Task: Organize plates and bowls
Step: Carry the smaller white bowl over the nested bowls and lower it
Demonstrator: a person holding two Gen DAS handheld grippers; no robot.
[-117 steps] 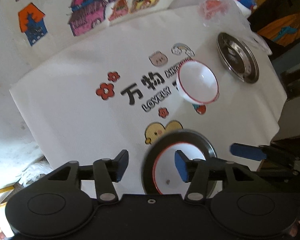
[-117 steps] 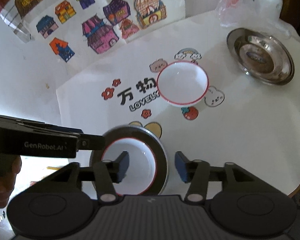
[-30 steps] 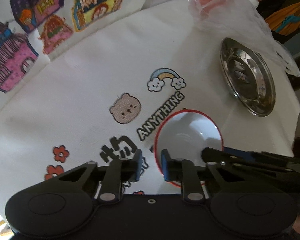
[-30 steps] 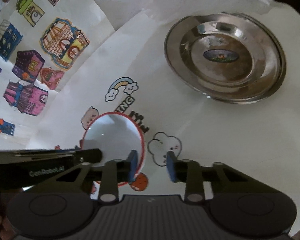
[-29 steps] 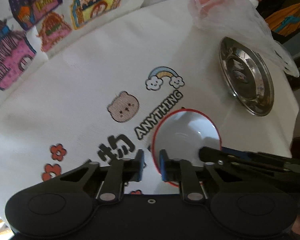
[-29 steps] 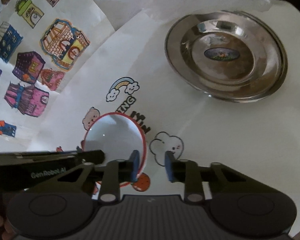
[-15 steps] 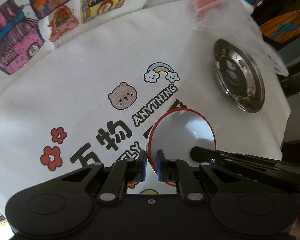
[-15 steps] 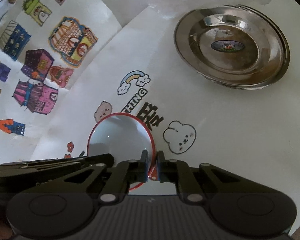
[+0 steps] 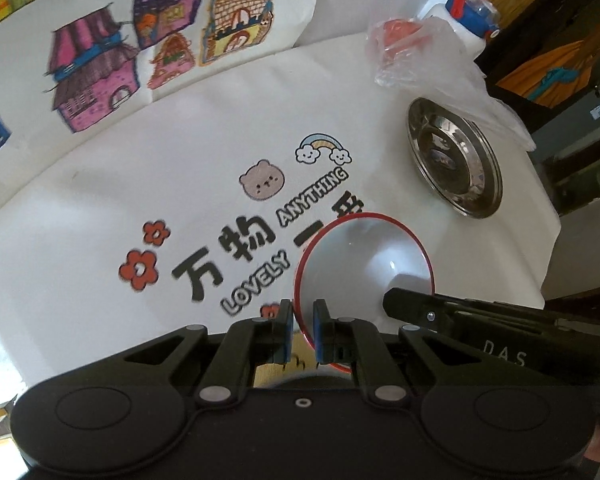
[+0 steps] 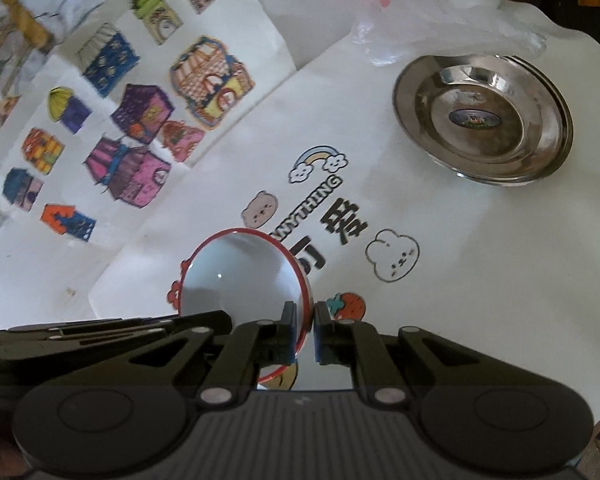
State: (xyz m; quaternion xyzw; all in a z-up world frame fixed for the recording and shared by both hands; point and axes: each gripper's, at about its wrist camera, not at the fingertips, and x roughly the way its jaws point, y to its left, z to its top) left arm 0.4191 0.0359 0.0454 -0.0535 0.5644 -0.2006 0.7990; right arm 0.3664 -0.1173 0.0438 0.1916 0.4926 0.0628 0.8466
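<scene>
Bowl (image 9: 364, 268) first: white inside with a thin red rim, it sits between my two grippers, and both have a pinch on that rim. Through the left wrist camera I see my left gripper (image 9: 302, 330) with its blue pads closed onto the near-left edge of the rim, one pad inside the bowl and one outside. Through the right wrist camera my right gripper (image 10: 303, 332) does the same on the opposite edge, again one pad either side of the red line. Each camera also catches the black body of the other tool reaching in from the side.

I think the bowl is lifted clear of the printed cloth (image 9: 100, 208), since the lettering and the little strawberry (image 10: 350, 306) run under its edge, but from these angles I cannot be sure that it is off the surface. It hangs over the middle of the cloth, near the words "ANYTHING" and "LOVELY", with the bear face (image 9: 262, 180) and the rainbow (image 9: 322, 150) farther off.

Well apart from the bowl, toward the far right of the table, lies a steel plate (image 10: 484, 120) with a small label in its centre; a second rim peeks out behind it, so it may be a stack of two. Beyond it lies a crumpled clear plastic bag (image 9: 416, 56), with something red inside, and a white bottle with a blue and red cap (image 9: 474, 8). Coloured house drawings (image 10: 136, 176) cover the sheet at the far left.
</scene>
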